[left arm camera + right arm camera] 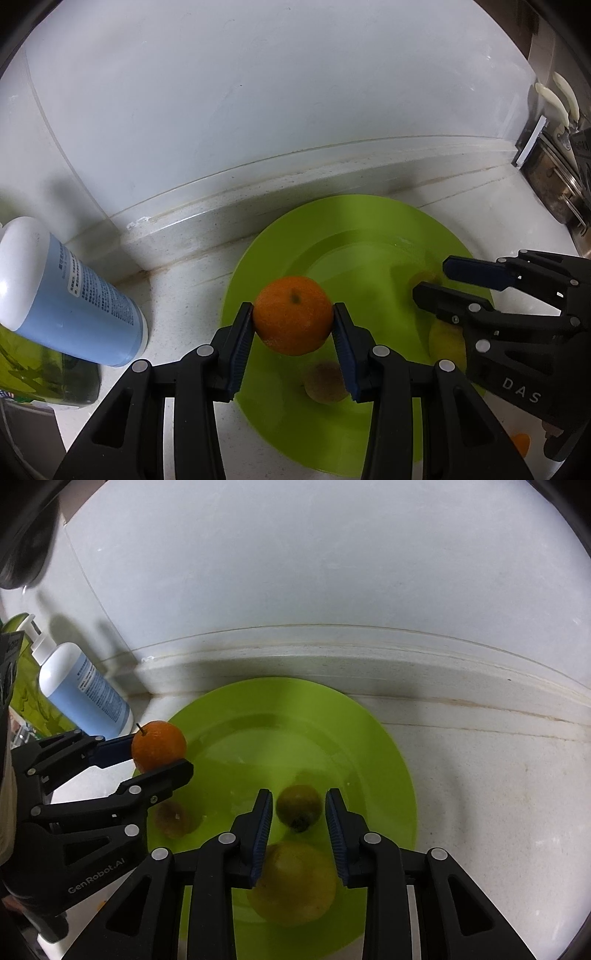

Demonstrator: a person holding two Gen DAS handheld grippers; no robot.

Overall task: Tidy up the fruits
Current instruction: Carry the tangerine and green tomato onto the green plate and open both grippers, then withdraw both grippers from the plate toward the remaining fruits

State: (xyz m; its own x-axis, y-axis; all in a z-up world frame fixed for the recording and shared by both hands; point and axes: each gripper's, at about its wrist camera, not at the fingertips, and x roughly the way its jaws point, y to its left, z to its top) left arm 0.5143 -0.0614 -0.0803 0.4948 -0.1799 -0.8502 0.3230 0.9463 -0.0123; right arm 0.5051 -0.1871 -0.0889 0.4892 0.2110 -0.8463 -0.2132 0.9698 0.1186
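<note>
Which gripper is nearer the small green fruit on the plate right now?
Right. The right gripper hangs open just above the small green fruit, jaws either side. The left gripper is off at the plate's left rim, holding the orange.

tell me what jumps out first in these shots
A bright orange clamped in the left gripper, held above the near-left rim of a lime-green plate. The open right gripper hovers over three duller fruits on the plate. A blue bottle stands left, by the wall.
</note>
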